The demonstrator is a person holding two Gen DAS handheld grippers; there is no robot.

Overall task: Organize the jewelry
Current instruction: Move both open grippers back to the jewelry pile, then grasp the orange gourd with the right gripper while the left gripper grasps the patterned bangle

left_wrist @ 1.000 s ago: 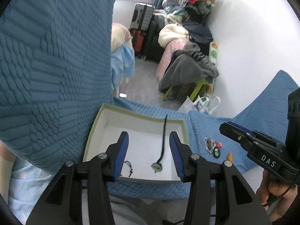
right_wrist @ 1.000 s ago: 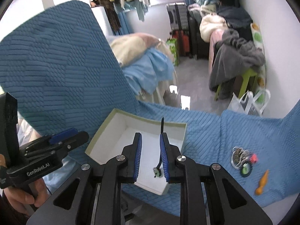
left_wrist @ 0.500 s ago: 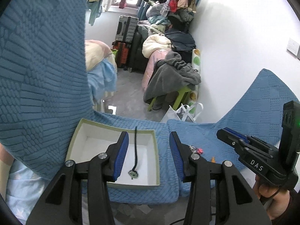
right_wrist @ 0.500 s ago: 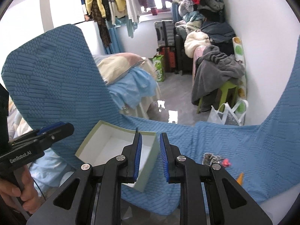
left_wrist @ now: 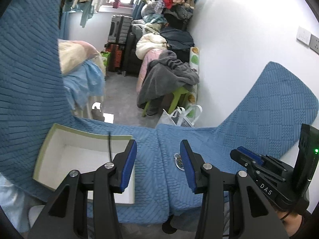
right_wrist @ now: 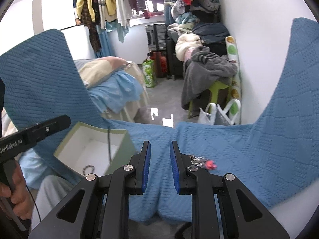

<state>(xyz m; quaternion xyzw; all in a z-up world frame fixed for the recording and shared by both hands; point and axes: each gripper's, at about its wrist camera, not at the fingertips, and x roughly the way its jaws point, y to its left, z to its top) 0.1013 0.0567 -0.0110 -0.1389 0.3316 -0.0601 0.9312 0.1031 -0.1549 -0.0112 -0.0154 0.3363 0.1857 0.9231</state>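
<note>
Jewelry [right_wrist: 201, 160] ahead, both claws [right_wrist: 159, 165] angled down, empty

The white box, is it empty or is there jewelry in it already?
Not empty. The white box holds a black cord and a beaded bracelet.

Two wrist views, angled down, sharing box [left_wrist: 59, 141], blue cloth [right_wrist: 239, 149]

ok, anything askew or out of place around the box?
Yes: the black cord hangs over the far rim of the white box instead of lying inside. A jewelry pile sits loose on the blue cloth.
</note>
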